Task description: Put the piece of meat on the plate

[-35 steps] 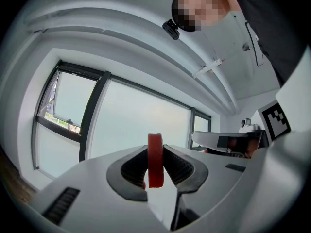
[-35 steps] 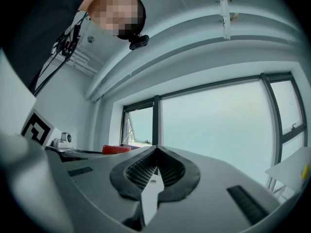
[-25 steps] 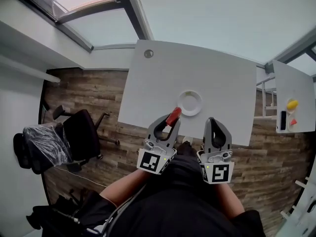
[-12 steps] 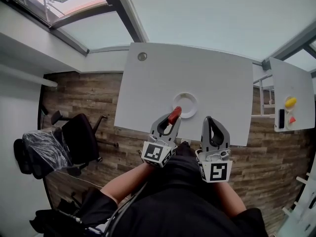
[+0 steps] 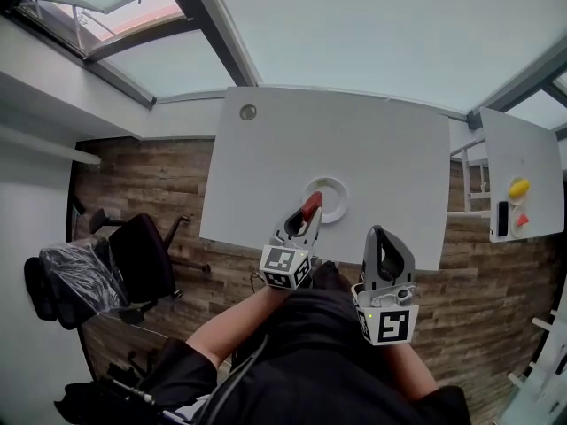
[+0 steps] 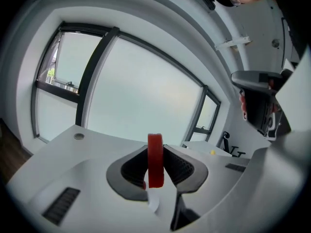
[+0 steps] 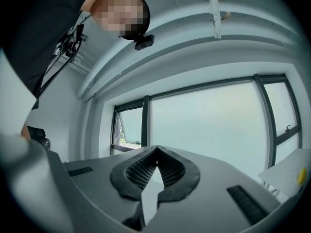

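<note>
The piece of meat [image 5: 311, 205] is a flat red slab, held on edge between the pads of my left gripper [image 5: 309, 213], which is shut on it. In the head view it overlaps the near left rim of the white plate [image 5: 337, 191] on the white table [image 5: 390, 158]; I cannot tell whether it touches. In the left gripper view the meat [image 6: 155, 158] stands upright in the left gripper [image 6: 156, 168]. My right gripper [image 5: 379, 232] hovers at the table's near edge, right of the plate. Its jaws in the right gripper view [image 7: 156, 162] are shut on nothing.
A round grommet [image 5: 248, 112] sits at the table's far left corner. A second white table [image 5: 524, 162] at the right carries a yellow object [image 5: 519, 187], a small red one [image 5: 522, 220] and a black one [image 5: 503, 220]. A black office chair [image 5: 133, 246] stands at the left.
My left gripper has carried the meat forward and down, from short of the plate to its near left rim. The right gripper has drawn back slightly toward my body.
</note>
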The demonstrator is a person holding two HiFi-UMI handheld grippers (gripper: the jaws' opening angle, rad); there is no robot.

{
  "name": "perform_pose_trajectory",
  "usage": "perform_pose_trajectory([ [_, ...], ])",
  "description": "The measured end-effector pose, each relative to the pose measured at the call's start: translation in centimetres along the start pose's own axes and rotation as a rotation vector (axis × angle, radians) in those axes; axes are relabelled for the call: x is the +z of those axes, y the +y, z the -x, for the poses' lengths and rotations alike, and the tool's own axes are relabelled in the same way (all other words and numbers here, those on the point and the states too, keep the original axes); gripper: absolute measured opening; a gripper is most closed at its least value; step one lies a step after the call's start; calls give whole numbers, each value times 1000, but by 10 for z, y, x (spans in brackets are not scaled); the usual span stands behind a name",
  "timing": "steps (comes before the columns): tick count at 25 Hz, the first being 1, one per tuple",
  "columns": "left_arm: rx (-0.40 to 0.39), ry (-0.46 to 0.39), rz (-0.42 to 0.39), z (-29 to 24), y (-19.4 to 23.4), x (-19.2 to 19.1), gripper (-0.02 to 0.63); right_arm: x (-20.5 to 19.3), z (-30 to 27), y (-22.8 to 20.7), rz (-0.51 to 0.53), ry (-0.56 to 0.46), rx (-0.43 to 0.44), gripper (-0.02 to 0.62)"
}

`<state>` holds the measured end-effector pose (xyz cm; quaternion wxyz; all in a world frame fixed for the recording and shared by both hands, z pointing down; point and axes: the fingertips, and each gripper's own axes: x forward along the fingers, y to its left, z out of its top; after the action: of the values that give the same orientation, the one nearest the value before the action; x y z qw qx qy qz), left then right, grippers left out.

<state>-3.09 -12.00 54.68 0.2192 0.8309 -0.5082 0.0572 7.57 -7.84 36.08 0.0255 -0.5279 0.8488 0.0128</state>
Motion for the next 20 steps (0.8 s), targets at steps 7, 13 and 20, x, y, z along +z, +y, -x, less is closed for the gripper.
perform_pose_trajectory([
  [7, 11, 88, 54, -26, 5, -37, 95, 3, -13, -1, -7, 18, -6, 5],
  [13, 3, 159, 59, -54, 7, -68, 95, 5, -21, -11, -18, 7, -22, 5],
  [20, -46, 282, -9, -79, 12, -110, 95, -8, -21, -15, -3, 48, -27, 5],
])
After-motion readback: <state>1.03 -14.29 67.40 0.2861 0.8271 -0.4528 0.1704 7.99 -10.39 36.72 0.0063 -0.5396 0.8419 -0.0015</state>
